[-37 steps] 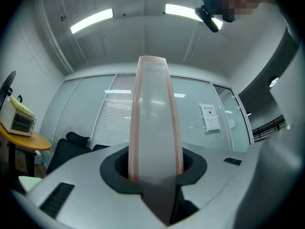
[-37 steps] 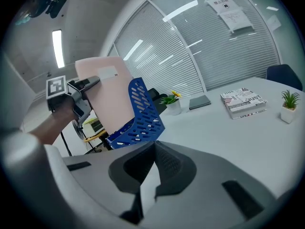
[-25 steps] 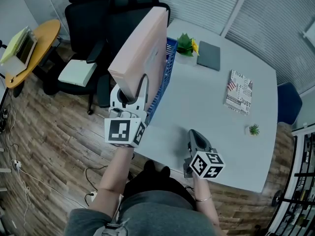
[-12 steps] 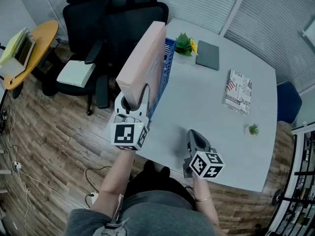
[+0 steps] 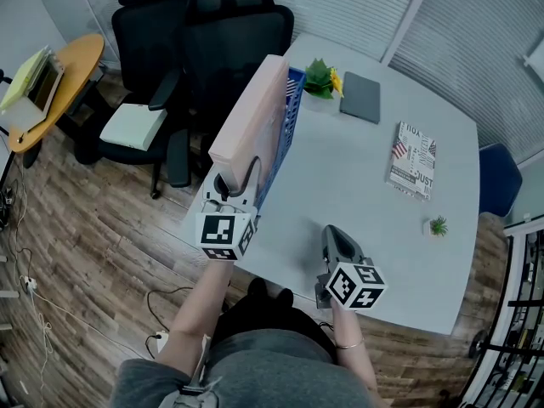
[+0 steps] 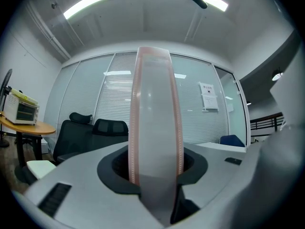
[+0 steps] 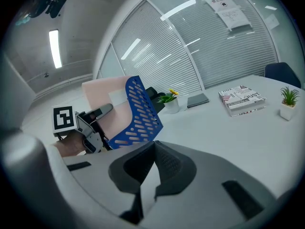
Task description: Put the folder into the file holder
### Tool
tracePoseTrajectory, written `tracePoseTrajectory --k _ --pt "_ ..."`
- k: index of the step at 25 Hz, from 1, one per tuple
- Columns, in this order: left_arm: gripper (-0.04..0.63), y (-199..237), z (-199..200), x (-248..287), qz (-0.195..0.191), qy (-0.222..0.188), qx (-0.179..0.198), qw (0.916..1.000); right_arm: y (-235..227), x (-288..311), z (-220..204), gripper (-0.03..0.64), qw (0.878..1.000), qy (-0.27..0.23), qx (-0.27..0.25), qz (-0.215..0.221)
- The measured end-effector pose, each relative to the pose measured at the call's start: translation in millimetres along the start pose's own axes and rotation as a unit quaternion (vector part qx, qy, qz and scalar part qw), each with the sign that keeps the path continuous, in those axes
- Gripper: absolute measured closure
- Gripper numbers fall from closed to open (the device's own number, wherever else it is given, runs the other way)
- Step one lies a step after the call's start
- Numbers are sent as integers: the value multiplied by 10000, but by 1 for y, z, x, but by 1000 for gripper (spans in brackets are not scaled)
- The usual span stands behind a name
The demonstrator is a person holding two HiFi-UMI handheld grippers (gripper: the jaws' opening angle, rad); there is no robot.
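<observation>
A pink folder [image 5: 255, 117] stands on edge at the table's left edge, its lower part inside the blue perforated file holder [image 5: 286, 134]. My left gripper [image 5: 234, 175] grips the folder's near edge from below. Its jaws are opening, with the folder still filling the gap between them. The left gripper view shows the folder's spine [image 6: 155, 128] rising straight out of the jaws. In the right gripper view, the file holder [image 7: 138, 111] stands in front of the folder [image 7: 102, 97]. My right gripper [image 5: 336, 240] hovers over the table's near part, shut and empty.
The grey table [image 5: 357, 185] carries a potted plant [image 5: 320, 76] behind the holder, a dark notebook [image 5: 360, 97], a printed book [image 5: 414, 157] and a tiny plant [image 5: 439, 224]. Black office chairs [image 5: 229, 24] and a round wooden side table [image 5: 51, 83] stand to the left.
The left gripper and the folder have moved down and slightly right, and the folder has sunk lower into the blue holder. The right gripper has stayed put.
</observation>
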State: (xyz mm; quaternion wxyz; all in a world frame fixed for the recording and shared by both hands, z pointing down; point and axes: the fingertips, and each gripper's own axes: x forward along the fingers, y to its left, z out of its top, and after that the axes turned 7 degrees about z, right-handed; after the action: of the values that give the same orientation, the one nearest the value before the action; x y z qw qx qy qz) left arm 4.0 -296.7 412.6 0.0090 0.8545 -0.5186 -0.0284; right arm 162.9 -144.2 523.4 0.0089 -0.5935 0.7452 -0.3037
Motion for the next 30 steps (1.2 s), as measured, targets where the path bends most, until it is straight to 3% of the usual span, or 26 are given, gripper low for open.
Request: tracePoseTrajectory --k 14,19,30 --pt "416 -11 -10 -4 -179 229 324 9991 5 -4 -1 611 9999 -23 -39 120" --pt "408 -11 -19 -7 -129 487 386 9980 9 -10 -2 611 9999 -36 -65 145" --pt "367 -3 -60 -48 153 1157 12 9932 10 -23 -9 611 9997 3 -106 210"
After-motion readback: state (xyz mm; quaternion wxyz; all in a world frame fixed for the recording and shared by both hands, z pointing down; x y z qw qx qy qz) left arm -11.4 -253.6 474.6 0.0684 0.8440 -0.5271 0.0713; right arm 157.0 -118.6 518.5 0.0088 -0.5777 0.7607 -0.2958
